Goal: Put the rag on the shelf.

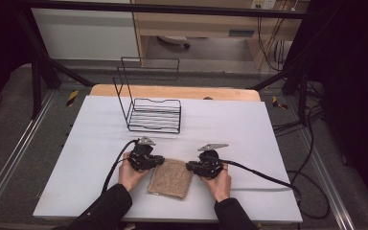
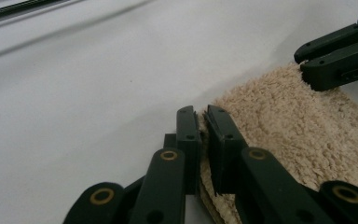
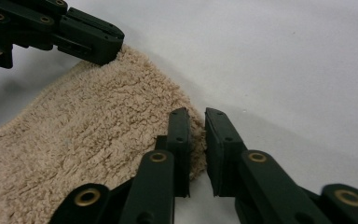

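Towel (image 1: pixel 170 178) corners pinched by left tool (image 1: pixel 160 161) and right tool (image 1: pixel 189 166) (both clamped).

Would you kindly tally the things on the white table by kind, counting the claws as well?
Beige terry towel: 1
Black wire rack: 1
Claws, left claw and right claw, each shut on a far corner of the towel: 2
Total: 4
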A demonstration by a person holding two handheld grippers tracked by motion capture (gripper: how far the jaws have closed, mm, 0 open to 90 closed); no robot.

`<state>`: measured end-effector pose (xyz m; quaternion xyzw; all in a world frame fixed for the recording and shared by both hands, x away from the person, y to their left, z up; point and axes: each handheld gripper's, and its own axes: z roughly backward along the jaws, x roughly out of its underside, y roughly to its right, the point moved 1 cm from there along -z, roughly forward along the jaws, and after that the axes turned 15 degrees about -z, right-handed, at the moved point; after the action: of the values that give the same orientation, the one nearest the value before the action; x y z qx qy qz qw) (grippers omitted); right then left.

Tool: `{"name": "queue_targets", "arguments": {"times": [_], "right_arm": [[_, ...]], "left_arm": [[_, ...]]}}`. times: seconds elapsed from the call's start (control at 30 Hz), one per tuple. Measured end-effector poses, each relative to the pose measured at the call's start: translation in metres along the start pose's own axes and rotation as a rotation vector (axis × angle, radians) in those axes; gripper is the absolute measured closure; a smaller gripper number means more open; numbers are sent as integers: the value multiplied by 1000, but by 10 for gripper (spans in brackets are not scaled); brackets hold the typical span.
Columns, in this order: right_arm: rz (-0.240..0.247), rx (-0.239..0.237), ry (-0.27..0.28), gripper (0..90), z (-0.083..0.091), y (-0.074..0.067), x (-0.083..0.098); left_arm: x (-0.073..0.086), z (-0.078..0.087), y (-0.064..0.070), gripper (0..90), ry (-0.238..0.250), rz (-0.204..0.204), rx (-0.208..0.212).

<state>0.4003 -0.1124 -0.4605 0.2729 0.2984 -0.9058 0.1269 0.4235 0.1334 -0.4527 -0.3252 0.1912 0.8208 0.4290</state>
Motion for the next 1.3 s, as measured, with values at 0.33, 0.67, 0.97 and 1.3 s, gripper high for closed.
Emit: {"name": "queue_targets", "arguments": {"times": [0.33,0.67,0.97,1.3], "right_arm": [[38,-56,57,851,14,-5,-5],[123,-125,146,855,43,-24,-14],[167,-140,201,859,58,-30,-19],[214,-146,270,859,77,-38,-24]], "left_arm": [[-1,20,0,844,91,27,8],[-8,54,9,844,202,-1,-18],[-15,71,21,845,260,-27,-41],[-23,85,32,845,328,-49,-77]]}}
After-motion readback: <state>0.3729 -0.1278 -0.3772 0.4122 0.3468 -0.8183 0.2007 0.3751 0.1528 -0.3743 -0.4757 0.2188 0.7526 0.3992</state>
